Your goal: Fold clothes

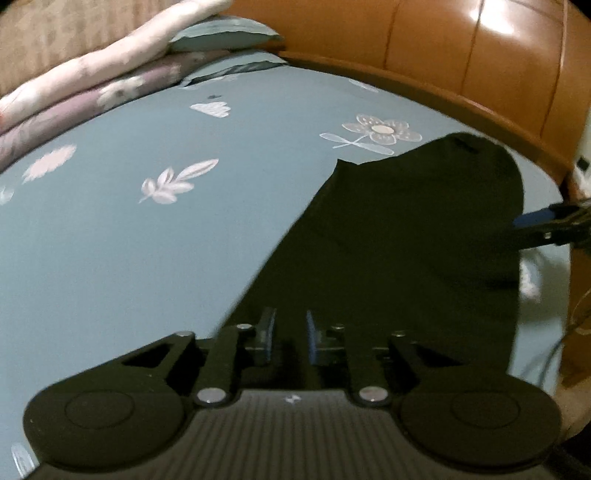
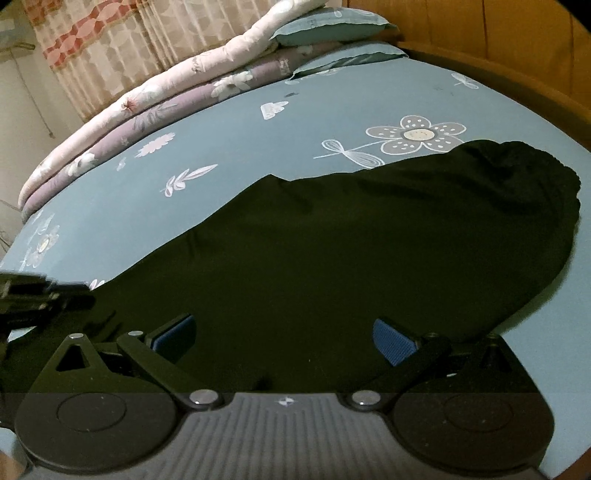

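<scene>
Lying flat on the bed sheet (image 2: 110,221), the black garment (image 2: 332,258) spreads across the blue-grey fabric with its white flower and leaf prints, and no brand mark or writing can be read anywhere on it. A small tag-like patch sits at its far end in the left wrist view, too dark to make out. The left tongs (image 1: 290,328) are over the garment's near edge, jaws drawn close with only a narrow gap; whether cloth is pinched between the blue pads is hard to tell, black on black. The right tongs (image 2: 284,339) stand wide open over the cloth, nothing between the pads. Open sheet stretches clear to the left of the garment, up to the folded quilts (image 2: 147,122) and pillows (image 2: 332,29) along the far side. On the right, the garment's bunched end lies near the bed's edge, beside the brown headboard (image 1: 461,48). The garment's folds and seams are lost in shadow.
</scene>
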`<action>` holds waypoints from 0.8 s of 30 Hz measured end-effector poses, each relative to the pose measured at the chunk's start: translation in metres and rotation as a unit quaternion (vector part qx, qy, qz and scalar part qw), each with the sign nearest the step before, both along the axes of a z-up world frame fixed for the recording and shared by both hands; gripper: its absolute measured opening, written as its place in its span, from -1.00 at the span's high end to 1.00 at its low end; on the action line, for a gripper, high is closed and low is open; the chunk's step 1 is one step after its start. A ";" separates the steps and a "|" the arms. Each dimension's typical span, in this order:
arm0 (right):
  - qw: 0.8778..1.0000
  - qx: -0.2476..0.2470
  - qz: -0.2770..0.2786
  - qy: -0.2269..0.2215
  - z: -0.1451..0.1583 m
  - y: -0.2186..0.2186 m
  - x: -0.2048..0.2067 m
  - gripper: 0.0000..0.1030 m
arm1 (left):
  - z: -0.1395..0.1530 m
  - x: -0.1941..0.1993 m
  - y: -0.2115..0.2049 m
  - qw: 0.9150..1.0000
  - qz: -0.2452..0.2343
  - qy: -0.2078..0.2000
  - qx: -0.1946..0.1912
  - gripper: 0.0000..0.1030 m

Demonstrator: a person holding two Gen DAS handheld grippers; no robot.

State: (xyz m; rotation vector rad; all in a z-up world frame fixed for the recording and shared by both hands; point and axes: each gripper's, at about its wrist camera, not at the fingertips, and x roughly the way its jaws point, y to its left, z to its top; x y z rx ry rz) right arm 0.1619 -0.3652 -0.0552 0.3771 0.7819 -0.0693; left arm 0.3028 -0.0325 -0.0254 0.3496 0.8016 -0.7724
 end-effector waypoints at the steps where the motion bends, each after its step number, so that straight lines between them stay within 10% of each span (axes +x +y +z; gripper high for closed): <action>1: 1.000 -0.001 0.001 0.001 0.000 0.000 0.002 -1.00 | -0.002 0.006 -0.003 1.000 -0.006 -0.003 0.006 0.82; 24: 1.000 -0.003 0.001 0.025 -0.010 0.005 0.021 -1.00 | -0.036 0.054 -0.020 0.992 -0.108 0.028 0.062 0.79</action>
